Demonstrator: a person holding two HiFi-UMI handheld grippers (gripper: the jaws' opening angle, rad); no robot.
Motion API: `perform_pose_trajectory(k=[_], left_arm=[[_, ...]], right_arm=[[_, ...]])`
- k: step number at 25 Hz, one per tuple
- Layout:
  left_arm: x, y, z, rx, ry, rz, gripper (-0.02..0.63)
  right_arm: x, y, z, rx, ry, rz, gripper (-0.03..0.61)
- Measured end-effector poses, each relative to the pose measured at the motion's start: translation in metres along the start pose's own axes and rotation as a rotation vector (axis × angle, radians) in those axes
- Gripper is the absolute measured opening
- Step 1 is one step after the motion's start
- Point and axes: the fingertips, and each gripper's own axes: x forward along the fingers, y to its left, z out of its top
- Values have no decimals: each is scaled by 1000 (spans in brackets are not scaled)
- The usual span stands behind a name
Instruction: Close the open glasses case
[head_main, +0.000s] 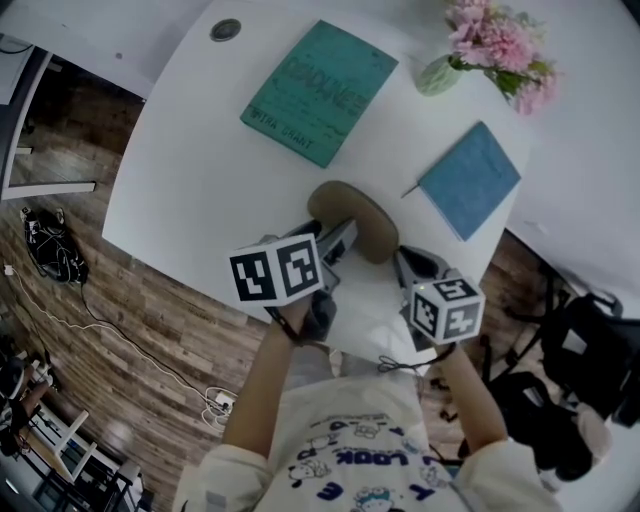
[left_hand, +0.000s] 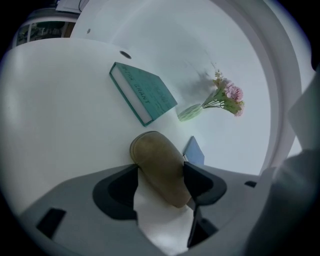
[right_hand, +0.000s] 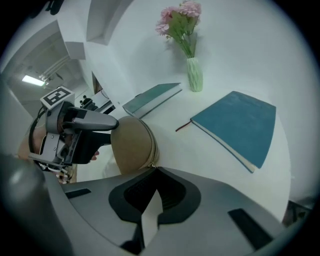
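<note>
A tan, oval glasses case (head_main: 355, 215) lies near the front edge of the white table (head_main: 200, 170). My left gripper (head_main: 335, 245) is shut on the case's near end, one jaw against each long side, as the left gripper view shows on the case (left_hand: 162, 167). My right gripper (head_main: 400, 262) comes in from the right. In the right gripper view its jaws (right_hand: 152, 169) are shut with their tips at the small zipper pull on the case's (right_hand: 131, 145) seam. The left gripper (right_hand: 75, 132) shows beyond the case there.
A teal book (head_main: 320, 90) lies at the back, a blue notebook (head_main: 468, 180) to the right, and a green vase of pink flowers (head_main: 495, 45) at the far right. A round cable port (head_main: 225, 30) sits at the back left. Wooden floor with cables lies below left.
</note>
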Motion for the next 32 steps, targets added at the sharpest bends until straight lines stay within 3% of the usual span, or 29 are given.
perform_pose_trajectory(k=[2, 7, 10, 14, 18, 20, 22, 24, 26, 29, 32], left_arm=[[0, 0, 0, -13, -3, -7, 284], [-2, 0, -3, -17, 6, -33, 284], [-1, -1, -2, -18, 4, -26, 285], [2, -4, 2, 5, 19, -2, 285], [9, -9, 9, 119, 99, 30, 284], [11, -14, 14, 252, 181, 54, 284], [11, -19, 18, 422, 287, 82, 284], [12, -23, 20, 537, 382, 101, 282], [15, -26, 20, 564, 425, 107, 284], [14, -26, 20, 541, 406, 95, 284], [13, -24, 12, 464, 367, 37, 284]], right_arm=[[0, -6, 6, -43, 11, 5, 2], [-4, -60, 52, -54, -82, -106, 0], [-5, -64, 71, -190, -66, -33, 0], [-7, -43, 52, -362, 4, 80, 0], [-6, -25, 34, -525, 82, 174, 8], [-6, -20, 32, -573, 97, 188, 8], [-5, -18, 30, -578, 97, 205, 8], [-1, -16, 29, -578, 100, 220, 8], [5, -11, 31, -565, 88, 235, 6], [10, 4, 33, -553, 86, 269, 6], [10, 19, 24, -575, 109, 295, 6]])
